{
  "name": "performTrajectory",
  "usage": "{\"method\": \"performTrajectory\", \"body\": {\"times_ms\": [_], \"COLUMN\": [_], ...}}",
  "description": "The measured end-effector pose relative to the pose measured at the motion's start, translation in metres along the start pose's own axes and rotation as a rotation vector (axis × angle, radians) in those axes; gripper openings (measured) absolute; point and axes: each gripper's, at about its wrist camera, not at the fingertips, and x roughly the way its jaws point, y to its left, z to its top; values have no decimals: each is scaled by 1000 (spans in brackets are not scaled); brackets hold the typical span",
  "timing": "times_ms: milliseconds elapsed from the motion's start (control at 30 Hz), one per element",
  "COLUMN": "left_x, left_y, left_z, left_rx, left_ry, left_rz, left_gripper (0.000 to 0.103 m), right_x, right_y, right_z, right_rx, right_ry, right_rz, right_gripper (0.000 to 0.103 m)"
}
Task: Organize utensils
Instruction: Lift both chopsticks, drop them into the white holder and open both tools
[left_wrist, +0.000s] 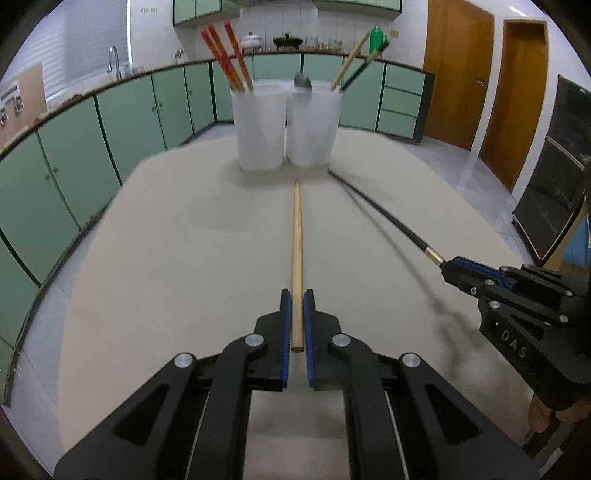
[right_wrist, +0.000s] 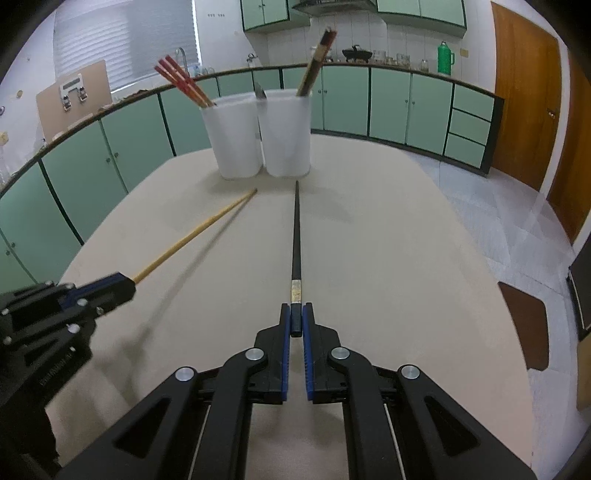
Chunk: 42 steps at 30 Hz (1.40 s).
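Left gripper (left_wrist: 297, 306) clamps wooden chopstick (left_wrist: 296, 236); right gripper (right_wrist: 296, 319) clamps black chopstick (right_wrist: 294, 236). Only the left view shows fingers (left_wrist: 543, 421) beneath right gripper. Tubs (right_wrist: 284, 133) ahead.

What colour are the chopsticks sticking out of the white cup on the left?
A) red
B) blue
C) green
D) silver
A: the left white cup holds a bunch of red chopsticks, while the right white cup beside it holds dark and wooden ones.
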Motion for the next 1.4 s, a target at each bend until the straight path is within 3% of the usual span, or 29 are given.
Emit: {"method": "performTrajectory", "body": {"times_ms": [333, 667, 1133, 1400], "left_x": [-38, -59, -84, -101], "left_y": [2, 6, -3, -4], "left_z": [28, 73, 119, 133], "left_rx": [12, 28, 72, 91], "left_ry": [-130, -252, -345, -381], "left_rz": [8, 10, -46, -72], "left_gripper": [6, 6, 5, 5], "right_x": [-26, -55, -82, -102], "right_y": [0, -1, -2, 1], "right_z": [21, 71, 139, 167], "right_rx": [-43, -87, -116, -166], "right_ry": [-88, -190, -208, -222], "right_rz": [-9, 31, 174, 212], "right_gripper": [6, 6, 6, 6]}}
